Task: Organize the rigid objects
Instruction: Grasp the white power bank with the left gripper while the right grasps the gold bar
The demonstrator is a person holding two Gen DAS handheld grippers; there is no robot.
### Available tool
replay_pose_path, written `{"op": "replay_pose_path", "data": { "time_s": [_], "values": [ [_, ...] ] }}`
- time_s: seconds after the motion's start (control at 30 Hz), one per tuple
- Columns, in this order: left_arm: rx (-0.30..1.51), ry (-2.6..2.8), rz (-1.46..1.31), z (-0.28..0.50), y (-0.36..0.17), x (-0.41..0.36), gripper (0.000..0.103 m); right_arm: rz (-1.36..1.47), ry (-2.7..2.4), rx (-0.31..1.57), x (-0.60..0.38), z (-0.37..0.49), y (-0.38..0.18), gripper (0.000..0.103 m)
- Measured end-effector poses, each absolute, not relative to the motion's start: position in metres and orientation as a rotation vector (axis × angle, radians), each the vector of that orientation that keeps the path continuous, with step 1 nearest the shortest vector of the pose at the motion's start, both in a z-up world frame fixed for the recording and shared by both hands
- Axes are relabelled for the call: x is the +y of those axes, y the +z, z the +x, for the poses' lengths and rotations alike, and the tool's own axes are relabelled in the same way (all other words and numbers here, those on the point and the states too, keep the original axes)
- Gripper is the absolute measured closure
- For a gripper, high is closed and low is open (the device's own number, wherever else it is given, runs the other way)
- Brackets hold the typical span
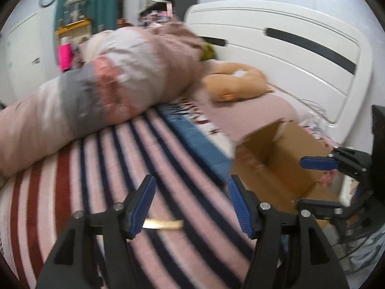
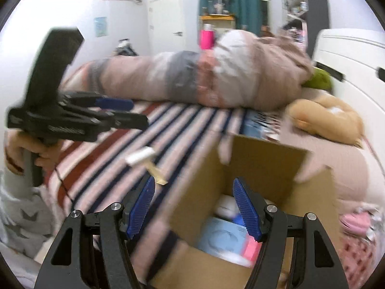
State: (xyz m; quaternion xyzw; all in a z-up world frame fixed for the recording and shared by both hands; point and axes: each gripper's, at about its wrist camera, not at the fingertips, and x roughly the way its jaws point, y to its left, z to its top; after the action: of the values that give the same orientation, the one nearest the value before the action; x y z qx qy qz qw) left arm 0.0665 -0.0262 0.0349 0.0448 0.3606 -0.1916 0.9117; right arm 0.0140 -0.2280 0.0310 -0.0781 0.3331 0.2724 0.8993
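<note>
While both pairs of fingers gape empty: cardboard box (image 2: pixel 262 168) beside striped blanket (image 1: pixel 120 168), rolled quilt (image 1: pixel 96 91) behind.

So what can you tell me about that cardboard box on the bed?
The cardboard box is plain brown and open at the top, with its flaps standing up. It sits on the bed beside the striped blanket. Inside are a pale blue item, something pink and something white, all too blurred to name. The right tongs hover open above its near edge, holding nothing. The picture is smeared, so finer detail is lost.
</note>
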Motion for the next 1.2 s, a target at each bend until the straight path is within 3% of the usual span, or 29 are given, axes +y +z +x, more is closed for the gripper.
{"op": "replay_pose_path", "data": {
  "time_s": [0.23,0.5,0.67,0.87,0.93,1.0,1.2],
  "values": [
    [0.82,-0.271,0.051,0.07,-0.015,0.053,0.042,-0.16,0.718,0.762,-0.141,0.026,0.007,0.039],
    [0.947,-0.23,-0.01,0.1,-0.096,0.087,0.042,-0.172,0.64,0.924,-0.089,0.065,-0.084,0.039],
    [1.009,-0.237,-0.042,0.122,-0.138,0.085,0.042,-0.242,0.516,0.911,-0.084,0.103,-0.132,0.041],
    [1.015,-0.253,-0.042,0.14,-0.159,0.073,0.047,-0.267,0.586,0.906,-0.074,0.128,-0.151,0.063],
    [1.005,-0.243,-0.033,0.143,-0.162,0.07,0.063,-0.28,0.59,0.911,-0.071,0.131,-0.153,0.074],
    [0.993,-0.237,-0.023,0.144,-0.163,0.068,0.07,-0.247,0.61,0.933,-0.075,0.133,-0.153,0.087],
    [0.996,-0.25,-0.02,0.121,-0.16,0.074,0.071,-0.21,0.61,0.989,-0.088,0.114,-0.147,0.089]
  ]
}}
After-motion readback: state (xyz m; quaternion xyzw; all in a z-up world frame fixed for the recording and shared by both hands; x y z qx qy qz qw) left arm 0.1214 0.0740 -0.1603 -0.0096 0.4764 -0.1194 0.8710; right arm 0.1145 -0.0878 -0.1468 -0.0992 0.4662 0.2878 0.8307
